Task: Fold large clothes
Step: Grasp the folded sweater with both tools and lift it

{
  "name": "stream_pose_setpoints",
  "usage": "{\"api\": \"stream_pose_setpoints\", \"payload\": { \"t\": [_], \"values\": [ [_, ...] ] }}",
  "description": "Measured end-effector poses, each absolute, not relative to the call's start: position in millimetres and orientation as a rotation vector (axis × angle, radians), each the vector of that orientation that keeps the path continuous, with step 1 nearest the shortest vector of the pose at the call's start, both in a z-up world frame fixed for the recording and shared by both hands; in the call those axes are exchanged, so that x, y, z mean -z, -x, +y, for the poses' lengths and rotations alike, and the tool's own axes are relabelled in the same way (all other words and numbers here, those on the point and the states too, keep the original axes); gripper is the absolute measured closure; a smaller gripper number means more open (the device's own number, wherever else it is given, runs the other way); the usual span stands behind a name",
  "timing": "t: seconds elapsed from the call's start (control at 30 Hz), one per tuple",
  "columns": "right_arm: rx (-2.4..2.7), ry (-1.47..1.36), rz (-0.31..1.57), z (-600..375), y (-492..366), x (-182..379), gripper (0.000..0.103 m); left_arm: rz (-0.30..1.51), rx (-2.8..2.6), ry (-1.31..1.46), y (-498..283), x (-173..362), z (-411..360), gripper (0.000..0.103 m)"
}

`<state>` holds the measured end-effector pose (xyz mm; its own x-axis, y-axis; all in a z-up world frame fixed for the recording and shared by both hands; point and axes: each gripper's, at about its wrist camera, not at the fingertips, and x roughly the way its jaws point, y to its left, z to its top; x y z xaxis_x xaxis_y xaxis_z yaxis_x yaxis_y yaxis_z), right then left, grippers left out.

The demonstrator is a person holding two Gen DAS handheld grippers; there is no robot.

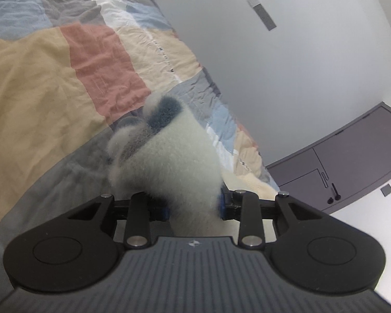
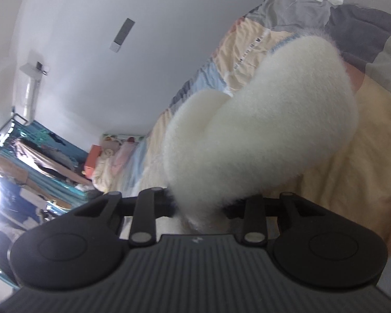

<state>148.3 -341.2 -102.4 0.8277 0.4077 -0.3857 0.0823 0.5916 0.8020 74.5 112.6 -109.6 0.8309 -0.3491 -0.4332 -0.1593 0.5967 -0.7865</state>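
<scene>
A fluffy white garment with blue and grey stripes (image 1: 169, 151) bunches up between the fingers of my left gripper (image 1: 193, 207), which is shut on it and holds it above the patchwork quilt (image 1: 52, 78). The blue pads (image 1: 222, 203) press into the pile on both sides. In the right wrist view a thick roll of the same white fleece (image 2: 260, 130) rises from my right gripper (image 2: 199, 206), which is shut on it. The fabric hides both sets of fingertips. The quilt (image 2: 338, 169) lies beneath and beyond the fleece.
The bed runs along a white wall (image 1: 273, 65). A grey cabinet (image 1: 352, 161) stands past the bed's end in the left wrist view. In the right wrist view, pillows and bedding (image 2: 109, 156) pile at the far end, with a crowded clothes rack (image 2: 39, 161) at the left.
</scene>
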Motion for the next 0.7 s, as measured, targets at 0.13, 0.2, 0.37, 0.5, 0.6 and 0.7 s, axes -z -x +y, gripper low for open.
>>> {"api": "stream_pose_setpoints", "payload": {
  "t": [0.13,0.2,0.37,0.5,0.6,0.7],
  "values": [
    [-0.257,-0.954,0.582,-350.9,-127.6,100.3,0.066,0.602,0.135,1.027,-41.0,114.2,118.1,0.065],
    [-0.259,-0.955,0.600,-353.1,-123.9,104.5,0.065,0.616,0.138,1.036,-32.9,119.4,118.9,0.065],
    [-0.275,-0.960,0.623,-354.8,-125.5,115.1,0.065,0.689,0.125,1.067,-42.4,126.9,124.1,0.061],
    [-0.300,-0.974,0.618,-355.0,-136.6,104.3,0.061,0.707,0.141,1.078,-63.9,115.3,129.1,0.058],
    [-0.314,-0.989,0.612,-356.1,-151.7,94.4,0.056,0.702,0.155,1.079,-84.1,102.1,132.1,0.056],
    [-0.322,-1.026,0.605,-359.1,-169.2,89.0,0.050,0.697,0.148,1.081,-105.6,91.5,131.8,0.054]
  ]
}}
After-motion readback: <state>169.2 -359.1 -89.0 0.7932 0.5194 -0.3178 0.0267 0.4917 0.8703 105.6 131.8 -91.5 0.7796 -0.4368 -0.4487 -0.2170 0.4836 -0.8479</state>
